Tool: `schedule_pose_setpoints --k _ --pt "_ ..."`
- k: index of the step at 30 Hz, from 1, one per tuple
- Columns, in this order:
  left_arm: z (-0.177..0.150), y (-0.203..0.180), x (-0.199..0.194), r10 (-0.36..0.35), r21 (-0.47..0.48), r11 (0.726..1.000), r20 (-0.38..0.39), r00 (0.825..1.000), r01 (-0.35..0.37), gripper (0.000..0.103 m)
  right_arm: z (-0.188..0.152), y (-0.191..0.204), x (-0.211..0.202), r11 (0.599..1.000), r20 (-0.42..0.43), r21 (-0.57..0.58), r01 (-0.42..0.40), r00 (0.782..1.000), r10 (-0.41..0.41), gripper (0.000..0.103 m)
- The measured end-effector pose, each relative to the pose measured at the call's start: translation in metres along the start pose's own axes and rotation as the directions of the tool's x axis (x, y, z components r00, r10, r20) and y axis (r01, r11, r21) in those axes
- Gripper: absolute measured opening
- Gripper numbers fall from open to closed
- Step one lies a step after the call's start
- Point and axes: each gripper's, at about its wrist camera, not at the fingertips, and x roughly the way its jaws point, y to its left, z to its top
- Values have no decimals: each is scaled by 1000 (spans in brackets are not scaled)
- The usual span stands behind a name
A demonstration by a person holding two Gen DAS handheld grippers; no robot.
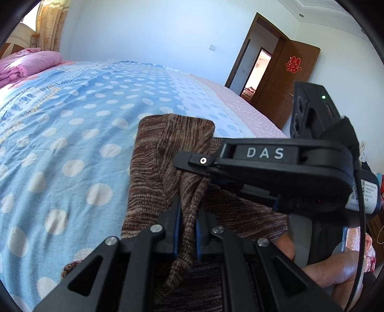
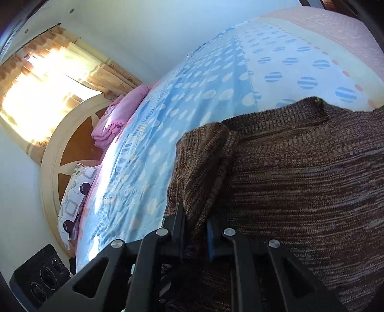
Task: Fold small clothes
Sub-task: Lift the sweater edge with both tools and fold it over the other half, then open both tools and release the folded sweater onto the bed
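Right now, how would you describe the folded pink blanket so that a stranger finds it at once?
Start from the big bed with the blue dotted sheet. Follow it to the far end, below the curtain, near the headboard. The pink blanket lies there in a folded stack; it is plain pink, unlike the brown knitted garment lying nearer.

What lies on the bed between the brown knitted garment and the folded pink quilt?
Nothing: in the left wrist view only bare polka-dot bedsheet stretches from the brown knitted garment to the pink quilt.
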Motion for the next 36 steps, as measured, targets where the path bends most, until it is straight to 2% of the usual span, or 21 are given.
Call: schedule_pose_setpoints --k 6,9,14,20,24,26,28,30,33,36 --pt "9 -35 -8 20 103 994 10 1000 -21 10 13 5 -35 996 36 -87 35 999 -32 13" --pt "16 -58 -11 -13 129 992 16 1000 11 10 24 -2 -61 991 55 -125 55 997 -49 13" --pt "23 -105 -2 -84 153 985 -5 996 83 10 41 -18 -105 975 64 -179 133 990 -123 13" --pt "22 -160 20 -149 169 974 -23 989 151 10 56 -51 -153 924 85 -288 253 967 -239 13" --pt "16 -186 40 -180 155 970 -58 982 187 10 55 -72 -159 854 83 -404 329 942 -324 13" --pt "9 -197 55 -180 140 971 -90 980 192 10 53 -90 -156 842 61 -415 346 934 -353 13" --pt "0 -202 70 -179 130 972 -126 976 195 10 50 -114 -153 858 35 -382 345 933 -359 13" --pt "-9 -205 78 -172 143 971 -150 974 194 10 46 -135 -153 895 7 -320 309 946 -324 14" --pt "-17 -209 80 -154 183 967 -137 979 178 10 45 -155 -156 948 2 -215 235 971 -240 17" --pt "-18 -209 80 -162 176 967 -138 977 186 10 54 -168 -160 980 15 -114 164 986 -163 31"
